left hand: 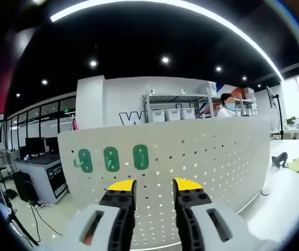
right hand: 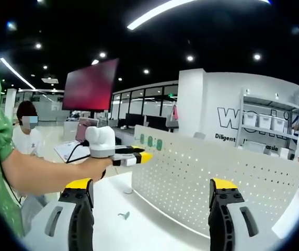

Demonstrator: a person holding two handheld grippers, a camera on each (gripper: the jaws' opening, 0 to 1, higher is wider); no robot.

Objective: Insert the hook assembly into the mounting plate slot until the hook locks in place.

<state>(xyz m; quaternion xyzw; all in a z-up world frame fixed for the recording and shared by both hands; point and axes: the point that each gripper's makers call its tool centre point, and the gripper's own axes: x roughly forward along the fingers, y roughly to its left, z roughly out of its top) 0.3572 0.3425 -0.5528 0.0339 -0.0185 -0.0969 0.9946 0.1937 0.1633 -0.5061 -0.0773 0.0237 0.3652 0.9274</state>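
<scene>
The white perforated mounting plate [left hand: 202, 157] stands upright on the table, close in front of my left gripper [left hand: 154, 185]. That gripper is open, with nothing between its yellow-tipped jaws. Three green hook assemblies [left hand: 111, 158] sit side by side in the plate's upper left holes. In the right gripper view the plate [right hand: 207, 178] runs off to the right with the green hooks [right hand: 150, 141] near its left end. The left gripper [right hand: 141, 156], held by a person's arm, points at that end. My right gripper [right hand: 151, 185] is wide open and empty. A small loose hook [right hand: 123, 214] lies on the white table.
A yellow-green item [left hand: 298, 164] and a black object [left hand: 280, 159] lie on the table right of the plate. A seated person in a white shirt [right hand: 26, 136] is at the far left. Shelves with white bins [left hand: 173, 112] stand behind.
</scene>
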